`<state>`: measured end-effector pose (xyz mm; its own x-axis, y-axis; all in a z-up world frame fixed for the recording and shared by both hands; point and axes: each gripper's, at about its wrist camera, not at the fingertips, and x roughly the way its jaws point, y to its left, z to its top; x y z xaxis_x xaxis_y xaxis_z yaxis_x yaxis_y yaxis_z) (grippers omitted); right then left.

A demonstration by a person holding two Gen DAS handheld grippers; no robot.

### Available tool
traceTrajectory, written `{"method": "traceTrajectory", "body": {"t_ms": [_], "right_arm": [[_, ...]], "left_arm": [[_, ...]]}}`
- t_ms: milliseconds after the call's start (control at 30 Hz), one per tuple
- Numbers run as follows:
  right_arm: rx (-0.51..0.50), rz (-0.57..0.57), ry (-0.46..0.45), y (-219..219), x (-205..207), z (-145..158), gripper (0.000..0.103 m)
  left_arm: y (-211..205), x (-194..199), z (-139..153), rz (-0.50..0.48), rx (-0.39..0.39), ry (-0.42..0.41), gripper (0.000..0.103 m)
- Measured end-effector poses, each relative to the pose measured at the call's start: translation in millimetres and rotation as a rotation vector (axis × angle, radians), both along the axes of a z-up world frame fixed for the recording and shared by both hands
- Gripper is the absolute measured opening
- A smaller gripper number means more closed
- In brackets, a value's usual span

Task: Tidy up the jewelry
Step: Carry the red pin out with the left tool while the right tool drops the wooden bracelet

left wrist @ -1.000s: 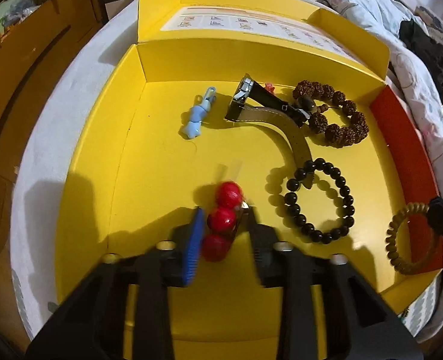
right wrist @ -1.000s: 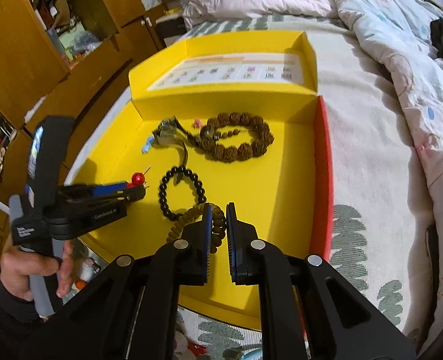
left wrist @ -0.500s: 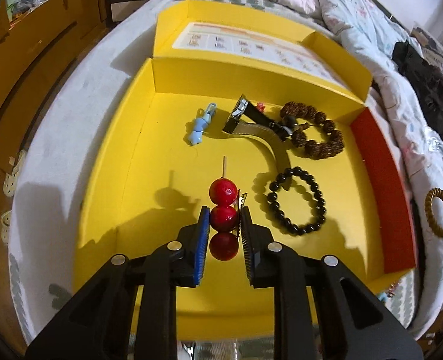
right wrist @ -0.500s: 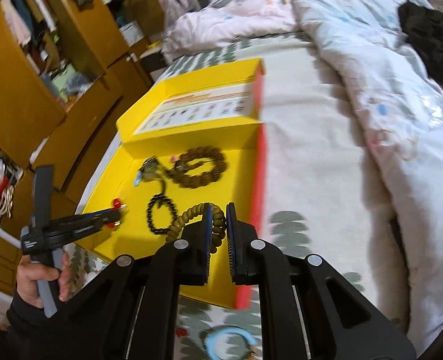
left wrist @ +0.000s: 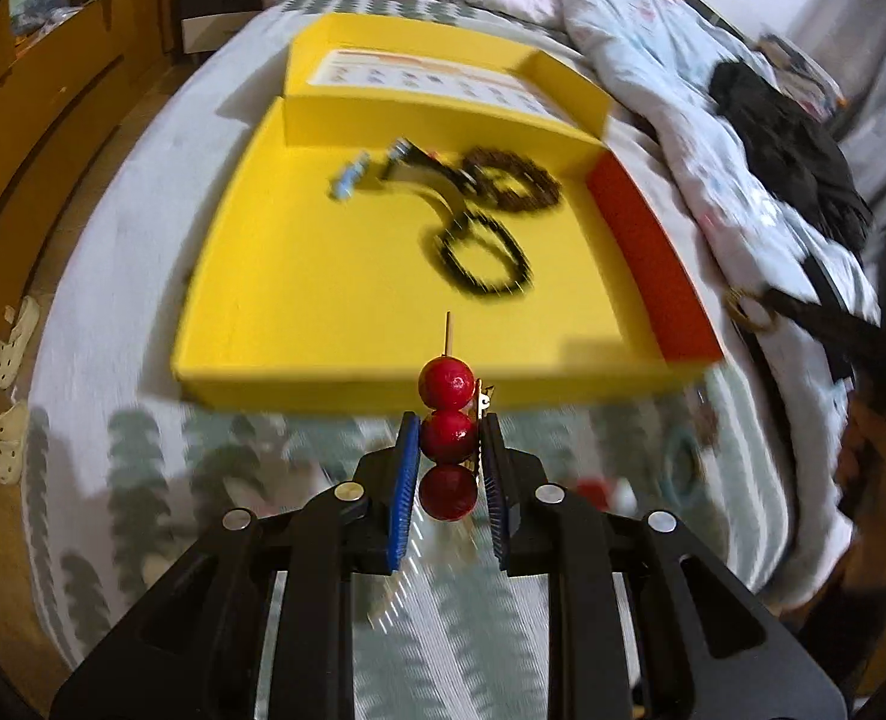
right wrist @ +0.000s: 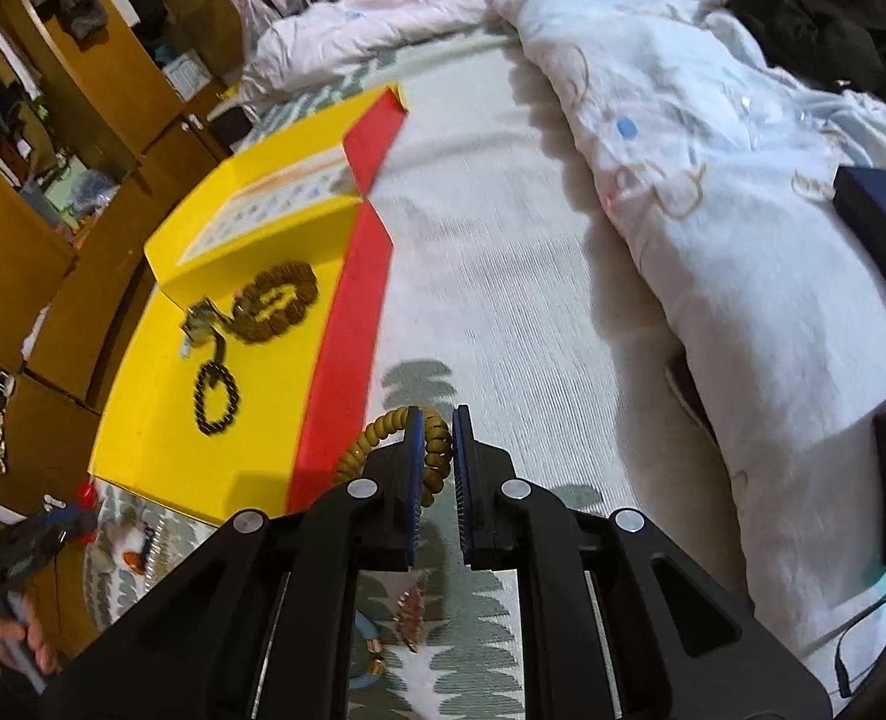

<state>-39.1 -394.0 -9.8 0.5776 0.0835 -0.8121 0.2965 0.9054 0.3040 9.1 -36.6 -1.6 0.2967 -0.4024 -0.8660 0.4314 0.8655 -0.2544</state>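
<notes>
My left gripper (left wrist: 447,441) is shut on a hair clip made of three red balls (left wrist: 446,384) on a thin stick, held above the patterned bedsheet just in front of the yellow tray (left wrist: 275,276). My right gripper (right wrist: 438,450) is shut on a tan beaded bracelet (right wrist: 377,435), held over the white bedsheet to the right of the tray's red side wall (right wrist: 347,348). In the tray lie a black bead bracelet (left wrist: 484,258), a brown chunky bead bracelet (left wrist: 517,183), a watch (left wrist: 425,171) and a small blue charm (left wrist: 347,177).
The tray sits on a bed beside a rumpled quilt (right wrist: 712,138) and black clothing (left wrist: 790,144). Small jewelry pieces (right wrist: 410,606) lie on the sheet under the right gripper. Dark blue boxes (right wrist: 880,234) rest on the quilt. Wooden cabinets (right wrist: 53,138) stand at the left.
Both grippers have drawn away from the tray with their items: the left back over the front wall with the red clip, the right off to the right with the tan bracelet.
</notes>
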Motion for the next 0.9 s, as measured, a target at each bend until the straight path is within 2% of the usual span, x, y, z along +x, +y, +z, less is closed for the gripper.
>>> {"method": "traceTrajectory", "body": {"t_ms": [133, 433, 767, 900], "right_arm": [[0.0, 0.0, 0.035, -1, 0, -15, 0.01], [-0.002, -0.01, 0.079, -5, -2, -33, 0.01], [-0.007, -0.004, 0.128, -7, 7, -51, 0.01], [-0.05, -0.005, 0.147, -4, 10, -52, 0.012]], "left_arm": [[-10, -29, -8, -0.065, 0.012, 0.013, 0.021], [-32, -53, -32, -0.118, 0.043, 0.072, 0.021], [-49, -62, -68, -0.135, 0.134, 0.097, 0.021], [-53, -61, -79, -0.138, 0.156, 0.117, 0.021]]}}
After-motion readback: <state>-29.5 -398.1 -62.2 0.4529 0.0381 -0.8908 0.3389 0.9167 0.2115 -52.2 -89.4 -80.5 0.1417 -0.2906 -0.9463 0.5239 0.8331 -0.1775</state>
